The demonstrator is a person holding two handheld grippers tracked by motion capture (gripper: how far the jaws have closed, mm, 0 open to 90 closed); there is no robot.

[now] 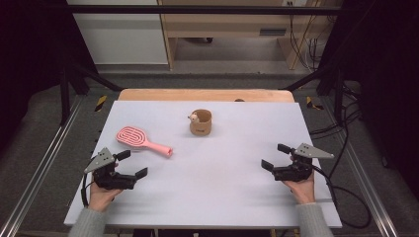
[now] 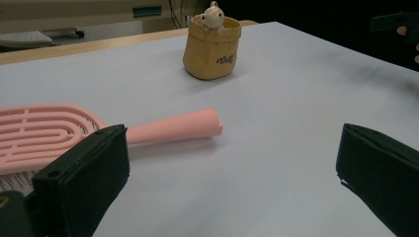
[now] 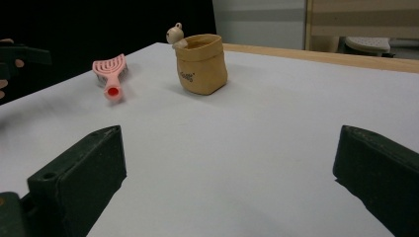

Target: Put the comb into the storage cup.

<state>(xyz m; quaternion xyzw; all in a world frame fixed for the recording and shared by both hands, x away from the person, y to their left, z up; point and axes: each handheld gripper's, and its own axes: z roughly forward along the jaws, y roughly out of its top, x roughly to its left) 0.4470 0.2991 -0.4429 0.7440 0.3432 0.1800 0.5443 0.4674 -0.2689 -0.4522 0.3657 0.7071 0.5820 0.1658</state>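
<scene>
Nothing looks begun: both the left claw (image 1: 132, 164) and right claw (image 1: 276, 156) gape apart and empty at the frame's lower corners, the pink plastic hairbrush (image 1: 142, 139) lying untouched left of centre on the white desk (image 1: 222, 192).

Bare table (image 1: 222, 182) lies between both grippers; only brush (image 1: 143, 139) and pouch (image 1: 200, 122) stand farther on.

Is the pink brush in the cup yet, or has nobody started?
Nothing looks done yet. The pink plastic hairbrush lies flat on the white table, apart from the tan bag-shaped cup with a little bear figure. Nothing is in hand: the left claw and right claw are both open, holding nothing. Any grabbing or moving is probably all still left.
</scene>
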